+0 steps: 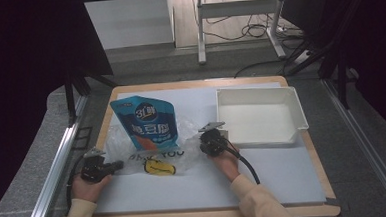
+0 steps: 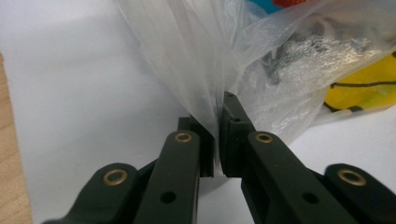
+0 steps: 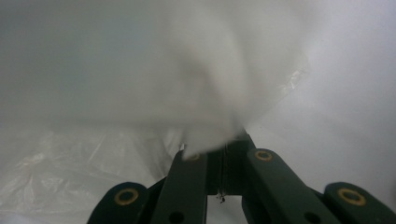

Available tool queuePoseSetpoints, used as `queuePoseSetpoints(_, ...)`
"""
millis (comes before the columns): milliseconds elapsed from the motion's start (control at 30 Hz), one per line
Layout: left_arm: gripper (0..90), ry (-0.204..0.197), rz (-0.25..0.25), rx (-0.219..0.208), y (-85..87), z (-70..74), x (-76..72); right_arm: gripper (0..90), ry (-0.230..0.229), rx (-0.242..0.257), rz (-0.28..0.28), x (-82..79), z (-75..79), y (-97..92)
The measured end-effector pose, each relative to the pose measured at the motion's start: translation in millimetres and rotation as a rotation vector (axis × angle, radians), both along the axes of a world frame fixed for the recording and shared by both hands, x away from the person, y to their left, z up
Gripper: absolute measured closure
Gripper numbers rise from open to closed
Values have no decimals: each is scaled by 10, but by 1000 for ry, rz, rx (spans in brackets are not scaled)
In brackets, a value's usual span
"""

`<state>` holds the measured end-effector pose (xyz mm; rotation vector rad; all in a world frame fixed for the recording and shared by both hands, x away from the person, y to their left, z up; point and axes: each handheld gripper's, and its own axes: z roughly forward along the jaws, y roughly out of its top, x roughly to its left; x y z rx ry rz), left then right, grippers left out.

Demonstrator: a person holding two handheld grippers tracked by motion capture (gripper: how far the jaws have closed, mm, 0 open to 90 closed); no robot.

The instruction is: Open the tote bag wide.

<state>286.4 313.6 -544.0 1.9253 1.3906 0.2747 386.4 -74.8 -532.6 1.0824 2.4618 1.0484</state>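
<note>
A clear plastic bag (image 1: 133, 156), printed with dark letters and a yellow smiley (image 1: 160, 168), lies crumpled on the white mat (image 1: 210, 185). A blue pouch (image 1: 146, 122) rests at its far side, with its lower part under the film. My left gripper (image 1: 118, 166) holds the bag's left edge. In the left gripper view the film (image 2: 196, 56) runs down between the closed pads of that gripper (image 2: 217, 126). My right gripper (image 1: 202, 140) pinches the bag's right edge. In the right gripper view the film (image 3: 205, 84) rises from that gripper's closed jaws (image 3: 224, 149).
An empty white tray (image 1: 260, 91) stands at the back right of the mat, just beyond my right gripper. The wooden table edge (image 1: 211, 216) frames the mat. Metal rails run along both sides, and a desk frame and cables sit on the floor beyond.
</note>
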Motion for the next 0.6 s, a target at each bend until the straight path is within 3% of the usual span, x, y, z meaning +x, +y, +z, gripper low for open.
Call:
queuePoseSetpoints(133, 779, -61, 19, -28, 14, 51, -39, 884, -7, -3, 4, 0, -2, 2)
queuePoseSetpoints(233, 679, -85, 32, -32, 15, 73, -68, 883, -9, -2, 7, 0, -4, 3)
queuePoseSetpoints(267, 627, -110, 51, -27, 21, 96, -98, 883, -11, -2, 7, -2, -5, 8)
queuePoseSetpoints(433, 463, -146, 77, -43, 53, 159, -141, 883, -13, -3, 14, -5, -6, 14)
queuePoseSetpoints(600, 389, -186, 98, -38, 81, 261, -176, 883, -16, -3, 18, -5, -9, 19)
